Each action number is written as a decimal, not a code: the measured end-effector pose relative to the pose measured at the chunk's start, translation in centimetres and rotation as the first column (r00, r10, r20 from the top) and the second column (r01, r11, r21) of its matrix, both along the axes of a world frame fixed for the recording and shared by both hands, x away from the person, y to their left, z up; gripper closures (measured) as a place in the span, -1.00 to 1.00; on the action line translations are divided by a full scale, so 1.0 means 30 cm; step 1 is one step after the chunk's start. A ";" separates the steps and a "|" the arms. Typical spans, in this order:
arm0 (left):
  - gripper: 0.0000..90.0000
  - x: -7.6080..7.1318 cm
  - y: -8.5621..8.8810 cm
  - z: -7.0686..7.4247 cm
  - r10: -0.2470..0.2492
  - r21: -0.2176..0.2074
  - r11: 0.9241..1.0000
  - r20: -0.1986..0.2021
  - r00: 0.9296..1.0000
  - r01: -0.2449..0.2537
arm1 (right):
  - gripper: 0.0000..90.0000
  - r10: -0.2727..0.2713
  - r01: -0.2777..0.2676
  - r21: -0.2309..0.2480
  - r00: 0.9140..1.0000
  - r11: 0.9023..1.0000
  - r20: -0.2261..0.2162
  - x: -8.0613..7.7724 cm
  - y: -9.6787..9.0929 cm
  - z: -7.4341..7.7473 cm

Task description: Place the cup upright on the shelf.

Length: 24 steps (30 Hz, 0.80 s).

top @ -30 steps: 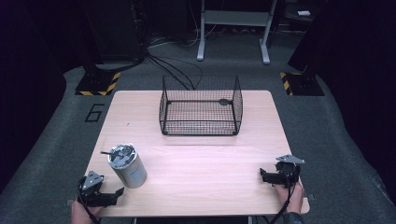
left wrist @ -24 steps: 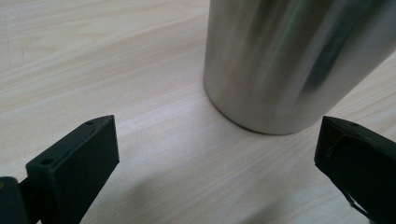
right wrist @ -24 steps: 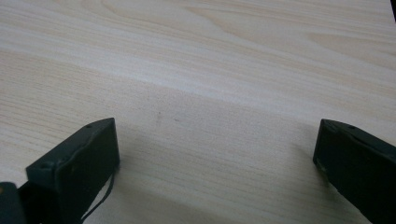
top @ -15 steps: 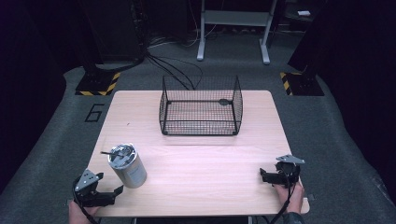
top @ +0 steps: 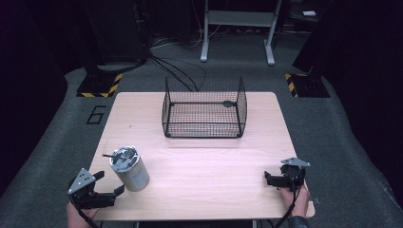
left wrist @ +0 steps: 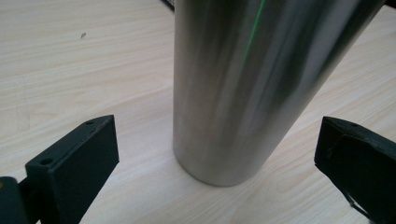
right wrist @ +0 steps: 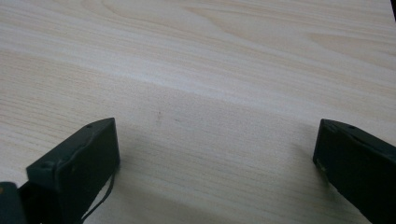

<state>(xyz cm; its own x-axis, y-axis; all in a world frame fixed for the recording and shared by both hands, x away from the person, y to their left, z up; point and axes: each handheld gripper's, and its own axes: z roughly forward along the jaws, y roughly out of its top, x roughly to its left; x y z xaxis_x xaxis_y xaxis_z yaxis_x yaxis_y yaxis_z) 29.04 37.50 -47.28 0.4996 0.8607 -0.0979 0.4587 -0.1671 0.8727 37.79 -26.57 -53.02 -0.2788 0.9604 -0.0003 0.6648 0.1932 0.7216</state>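
A brushed steel canister (top: 129,167) stands upright near the table's front left, with a small black tool across its open top. My left gripper (top: 108,185) is open just left of and in front of it, jaws pointing at it. In the left gripper view the canister (left wrist: 243,84) rises just beyond the two wide-apart jaws, not touched by either. My right gripper (top: 267,179) rests open at the front right of the table, jaws pointing left over bare wood (right wrist: 210,93).
A black wire basket (top: 204,109) stands at the back middle of the wooden table (top: 209,171). Cables, a metal stand and yellow-black striped bases sit on the dark floor beyond.
My left gripper has drawn slightly left and toward the table's front edge, away from the canister. The right gripper has stayed put.
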 end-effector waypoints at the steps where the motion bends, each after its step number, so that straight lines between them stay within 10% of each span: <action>1: -1.00 0.000 -0.001 0.005 -0.004 -0.005 1.000 0.003 1.000 0.004 | -1.00 0.000 0.000 0.000 1.000 1.000 0.000 0.000 0.000 0.000; 24: -1.00 0.014 -0.064 0.076 -0.009 -0.038 0.999 0.080 0.997 0.013 | -1.00 0.001 -0.001 0.000 1.000 1.000 0.000 0.000 0.000 0.000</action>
